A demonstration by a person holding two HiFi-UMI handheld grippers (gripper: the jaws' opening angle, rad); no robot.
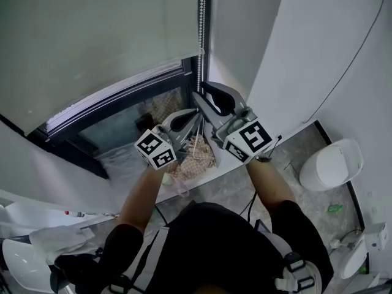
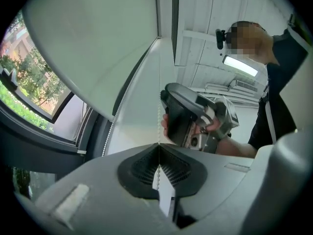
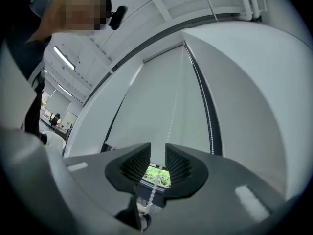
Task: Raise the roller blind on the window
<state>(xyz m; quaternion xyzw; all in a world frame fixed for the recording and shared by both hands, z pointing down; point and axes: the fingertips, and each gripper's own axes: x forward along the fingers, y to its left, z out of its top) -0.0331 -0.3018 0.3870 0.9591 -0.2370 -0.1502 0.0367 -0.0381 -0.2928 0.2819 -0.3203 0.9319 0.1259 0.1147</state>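
Observation:
The pale roller blind (image 1: 92, 35) covers most of the window (image 1: 125, 122), and its bottom bar (image 1: 116, 95) hangs a little above the sill. A white bead chain (image 1: 201, 23) hangs at the blind's right edge. My left gripper (image 1: 195, 119) is shut on that chain (image 2: 160, 82), which runs straight up from between its closed pads (image 2: 146, 168). My right gripper (image 1: 204, 94) sits just above and to the right of the left one, also seen in the left gripper view (image 2: 193, 119). Its jaws are open, with the chain (image 3: 175, 102) passing loosely between the pads (image 3: 180, 164).
A white wall (image 1: 318, 54) stands close on the right of the chain. A second strand of chain (image 3: 211, 126) runs along the dark window frame. A beige woven thing (image 1: 197, 157) lies on the sill below the grippers. A white round bin (image 1: 331, 164) stands on the floor at the right.

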